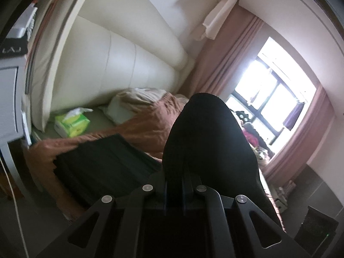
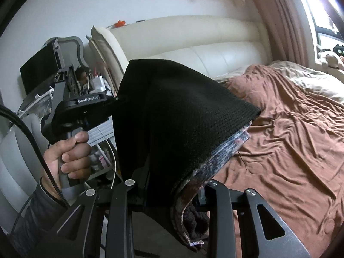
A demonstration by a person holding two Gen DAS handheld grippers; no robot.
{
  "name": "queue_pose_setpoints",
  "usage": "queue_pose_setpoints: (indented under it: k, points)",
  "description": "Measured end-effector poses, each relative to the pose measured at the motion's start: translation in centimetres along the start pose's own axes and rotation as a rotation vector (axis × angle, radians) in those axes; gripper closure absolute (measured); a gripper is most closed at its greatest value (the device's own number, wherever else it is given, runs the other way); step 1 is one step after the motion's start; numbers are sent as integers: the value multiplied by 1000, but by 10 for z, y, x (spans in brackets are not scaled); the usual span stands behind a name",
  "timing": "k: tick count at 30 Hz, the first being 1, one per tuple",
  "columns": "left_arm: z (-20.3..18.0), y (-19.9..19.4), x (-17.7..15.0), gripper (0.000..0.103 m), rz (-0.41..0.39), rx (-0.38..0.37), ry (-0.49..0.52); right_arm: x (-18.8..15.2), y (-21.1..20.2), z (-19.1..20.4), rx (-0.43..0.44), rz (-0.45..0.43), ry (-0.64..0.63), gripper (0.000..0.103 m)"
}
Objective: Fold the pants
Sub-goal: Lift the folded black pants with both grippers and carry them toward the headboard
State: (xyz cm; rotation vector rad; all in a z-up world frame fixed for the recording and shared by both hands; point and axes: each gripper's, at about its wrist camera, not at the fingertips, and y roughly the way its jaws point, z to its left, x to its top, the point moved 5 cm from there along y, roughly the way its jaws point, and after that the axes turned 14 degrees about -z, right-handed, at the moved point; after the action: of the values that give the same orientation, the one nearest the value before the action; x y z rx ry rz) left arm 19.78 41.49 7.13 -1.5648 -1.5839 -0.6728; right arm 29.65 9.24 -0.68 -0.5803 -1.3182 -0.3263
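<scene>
The black knit pants (image 1: 204,133) hang in the air over the bed, stretched between both grippers. In the left wrist view my left gripper (image 1: 175,178) is shut on one edge, and the cloth drapes over its fingertips and hides them. In the right wrist view the pants (image 2: 182,118) form a folded tent with a patterned lining showing along the lower edge. My right gripper (image 2: 172,185) is shut on the thick folded edge, its tips buried in the cloth. The left gripper (image 2: 114,100) pinches the far left corner, held by a person's hand (image 2: 71,154).
A brown sheet (image 2: 290,150) covers the bed. A folded dark garment (image 1: 101,163) lies on it near the left edge, with a green tissue pack (image 1: 72,124) and a pillow (image 1: 129,105) by the cream headboard (image 1: 129,64). A cluttered nightstand (image 2: 43,81) stands at left.
</scene>
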Motion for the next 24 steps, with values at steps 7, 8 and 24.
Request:
queue_pose_setpoints:
  k: [7, 8, 24]
  points:
    - [33, 12, 31, 93, -17, 68, 70, 6, 61, 16, 37, 33, 22, 77]
    - [36, 13, 34, 93, -21, 78, 84, 8, 68, 19, 41, 38, 24, 77]
    - [83, 67, 68, 94, -30, 164, 116, 8, 165, 45, 99, 86, 76, 77]
